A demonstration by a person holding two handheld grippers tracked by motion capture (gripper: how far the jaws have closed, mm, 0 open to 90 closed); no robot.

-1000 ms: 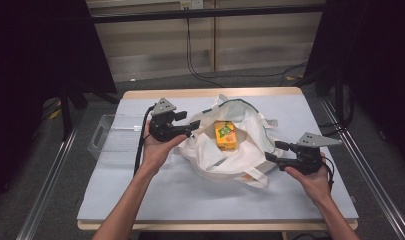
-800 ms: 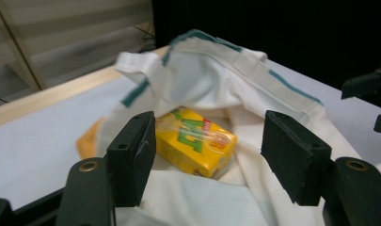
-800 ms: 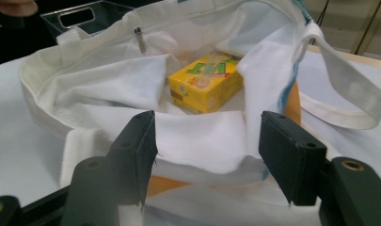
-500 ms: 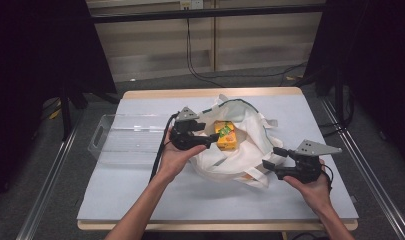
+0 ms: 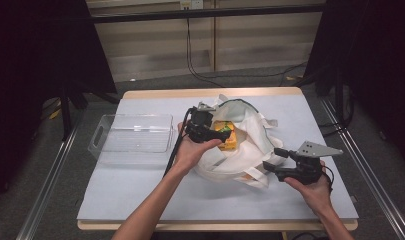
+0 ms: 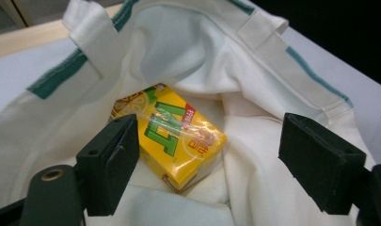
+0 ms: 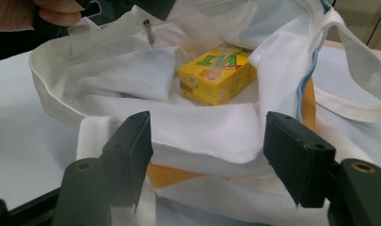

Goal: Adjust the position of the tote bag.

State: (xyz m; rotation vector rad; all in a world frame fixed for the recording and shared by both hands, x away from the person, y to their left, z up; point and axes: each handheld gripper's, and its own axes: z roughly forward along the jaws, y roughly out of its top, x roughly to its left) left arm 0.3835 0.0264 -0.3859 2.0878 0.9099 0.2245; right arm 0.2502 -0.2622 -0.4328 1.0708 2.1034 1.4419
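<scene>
**Both grippers at the mouth of the bag, drink carton inside**

The tabletop [image 5: 140,195] carries a pale grey cover and holds three items. The largest is a white cloth bag [image 5: 250,145] with green-trimmed edges and cloth straps, which lies slumped right of centre with its mouth facing up. To the left of the bag, well apart from it, stands a clear plastic tray [image 5: 132,132] with a handle cut-out at its left end.

Inside the bag rests a yellow drink carton [image 6: 171,136] (green lettering, a wrapped straw across its face). In the left gripper view the carton lies tilted on the cloth at the bottom of the opening. In the right gripper view it sits beyond the near fold of the bag.

The left gripper [image 5: 210,132] is held over the bag mouth, directly above the carton. Its jaws stand apart. One jaw is just beside the left edge of the carton; whether it touches cannot be told. The other jaw is well clear, over bare cloth.

The right gripper [image 5: 275,160] is held low at the near right edge of the bag. Its jaws stand apart as well, one on either side of the folded rim, and clamp nothing. An orange strip of the bag shows beneath that fold.
</scene>
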